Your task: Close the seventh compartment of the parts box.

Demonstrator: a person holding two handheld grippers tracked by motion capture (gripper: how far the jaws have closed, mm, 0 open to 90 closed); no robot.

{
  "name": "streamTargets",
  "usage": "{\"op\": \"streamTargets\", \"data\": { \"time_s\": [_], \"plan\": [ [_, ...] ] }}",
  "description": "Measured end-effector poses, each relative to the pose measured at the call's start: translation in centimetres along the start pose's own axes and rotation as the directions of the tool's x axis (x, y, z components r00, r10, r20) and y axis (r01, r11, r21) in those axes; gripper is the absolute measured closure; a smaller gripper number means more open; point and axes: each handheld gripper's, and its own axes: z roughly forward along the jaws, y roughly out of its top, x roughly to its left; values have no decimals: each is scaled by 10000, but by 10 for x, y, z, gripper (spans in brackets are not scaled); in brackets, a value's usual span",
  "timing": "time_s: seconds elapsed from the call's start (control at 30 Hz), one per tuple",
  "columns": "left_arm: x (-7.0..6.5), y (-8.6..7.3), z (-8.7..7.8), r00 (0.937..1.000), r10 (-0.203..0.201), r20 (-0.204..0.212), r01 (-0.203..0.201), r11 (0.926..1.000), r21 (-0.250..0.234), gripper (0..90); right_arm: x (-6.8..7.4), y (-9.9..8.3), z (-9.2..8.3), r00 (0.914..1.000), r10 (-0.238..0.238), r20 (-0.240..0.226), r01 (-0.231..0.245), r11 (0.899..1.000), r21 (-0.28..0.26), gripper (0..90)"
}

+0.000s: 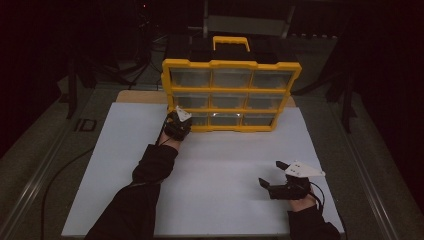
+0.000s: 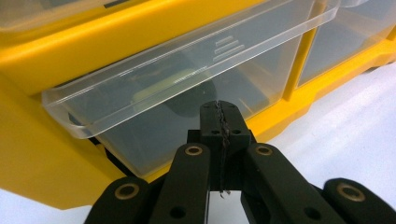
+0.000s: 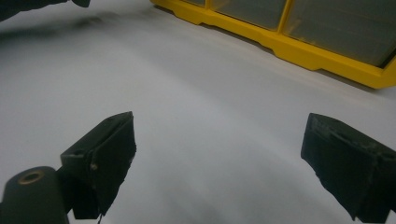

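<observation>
In the high view, a yellow organiser (image 1: 231, 95) with three rows of clear drawers stands upright at the far edge of a white board (image 1: 215, 170) on the desk (image 1: 60, 150). The left gripper (image 1: 178, 121) sits at its bottom-left drawer (image 1: 197, 119); the right gripper (image 1: 275, 176) rests well apart, near the board's right front corner.

In the left gripper view, the fingers (image 2: 220, 122) are pressed together with nothing between them, just under the lip of the clear drawer (image 2: 187, 79), which sticks out a little from the yellow frame. Something dark and something pale lie inside, too blurred to name.

In the right gripper view, the fingers (image 3: 107, 154) stand wide apart over bare white board, the organiser's base (image 3: 299, 46) beyond.
</observation>
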Motion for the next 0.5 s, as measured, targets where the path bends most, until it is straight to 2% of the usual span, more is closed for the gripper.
{"op": "streamTargets", "data": {
  "time_s": [0.07, 0.27, 0.47, 0.5],
  "plan": [
    [1, 1, 0, 9999, -119, 110, 118, 9999, 34, 897, 0, 0, 0, 10000, -22, -2, 22, 10000, 9, 101],
    [1, 2, 1, 9999, 59, 95, -59, 10000, 57, 896, 0, 0, 0, 10000, -19, -7, 19, 10000, 0, 101],
    [0, 2, 1, 9999, 49, 93, -49, 10000, 70, 896, 0, 1, 0, 10000, 17, -39, -17, 10000, -8, 101],
    [1, 2, 0, 9997, 86, 212, -86, 10000, -19, 895, 0, 1, 0, 10000, -10, -19, 10, 10000, 4, 101]
  ]
}}
